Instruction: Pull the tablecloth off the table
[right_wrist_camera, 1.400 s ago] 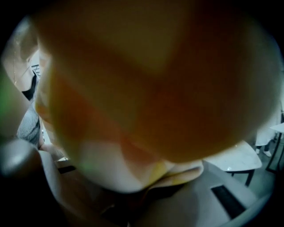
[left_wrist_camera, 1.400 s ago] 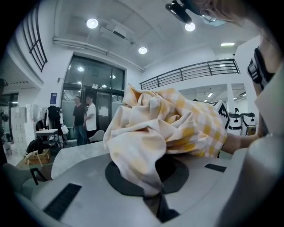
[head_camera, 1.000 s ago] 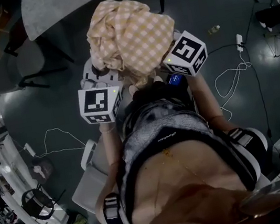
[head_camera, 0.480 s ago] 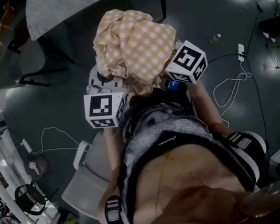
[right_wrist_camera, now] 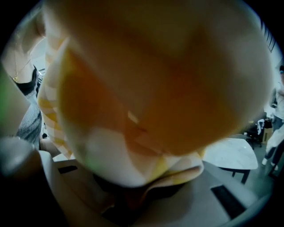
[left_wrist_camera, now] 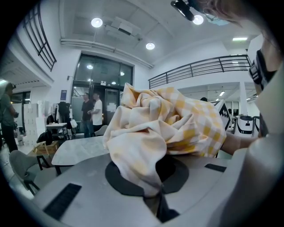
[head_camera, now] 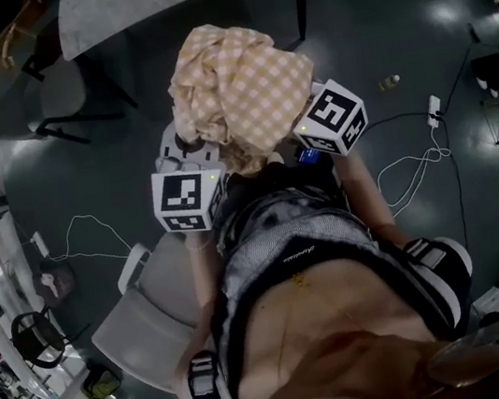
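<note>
The tablecloth (head_camera: 240,86) is found bunched between both grippers, just on their far side, and well apart from the bare table (head_camera: 150,2) farther off. The left gripper (left_wrist_camera: 153,195) is pinched tight on a thin fold. The right gripper (right_wrist_camera: 128,193) is clamped on a thicker wad. Neither is judged nearer.

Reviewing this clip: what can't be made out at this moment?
- Head view: the bundled tablecloth covers the tips of the left gripper and right gripper.
- Right gripper view: the cloth, close to the lens and blurred, blocks most of the room.
- Head view: the top edge cuts off the table; its far part is unseen.
</note>
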Motion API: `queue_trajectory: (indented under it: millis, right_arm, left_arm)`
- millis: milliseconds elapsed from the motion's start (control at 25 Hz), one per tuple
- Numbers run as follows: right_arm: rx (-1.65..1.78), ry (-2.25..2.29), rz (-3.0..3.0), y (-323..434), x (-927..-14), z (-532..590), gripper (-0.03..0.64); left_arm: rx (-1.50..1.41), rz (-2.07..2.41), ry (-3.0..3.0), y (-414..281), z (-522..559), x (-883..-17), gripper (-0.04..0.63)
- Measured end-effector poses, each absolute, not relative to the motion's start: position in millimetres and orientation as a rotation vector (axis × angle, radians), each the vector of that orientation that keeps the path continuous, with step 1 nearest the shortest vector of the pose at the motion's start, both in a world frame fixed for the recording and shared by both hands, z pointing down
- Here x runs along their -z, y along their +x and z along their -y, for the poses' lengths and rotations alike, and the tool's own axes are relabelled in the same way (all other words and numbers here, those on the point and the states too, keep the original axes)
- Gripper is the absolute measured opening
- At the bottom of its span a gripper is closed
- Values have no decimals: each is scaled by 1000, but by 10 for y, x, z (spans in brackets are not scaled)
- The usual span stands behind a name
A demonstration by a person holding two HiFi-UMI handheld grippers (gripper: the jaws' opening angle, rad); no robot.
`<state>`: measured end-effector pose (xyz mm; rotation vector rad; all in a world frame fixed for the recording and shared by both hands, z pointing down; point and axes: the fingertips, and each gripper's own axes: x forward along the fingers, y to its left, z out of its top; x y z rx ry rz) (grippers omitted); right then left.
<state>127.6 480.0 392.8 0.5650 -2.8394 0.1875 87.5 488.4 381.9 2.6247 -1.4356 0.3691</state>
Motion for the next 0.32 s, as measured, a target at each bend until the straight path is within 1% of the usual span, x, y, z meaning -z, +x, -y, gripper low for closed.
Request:
queue_trajectory:
  millis: [320]
  right_arm:
    - [-173,541,2835,1345,-3875,-4838,140]
  left_arm:
    - [-355,1462,2599,934,-4936,-3765,18]
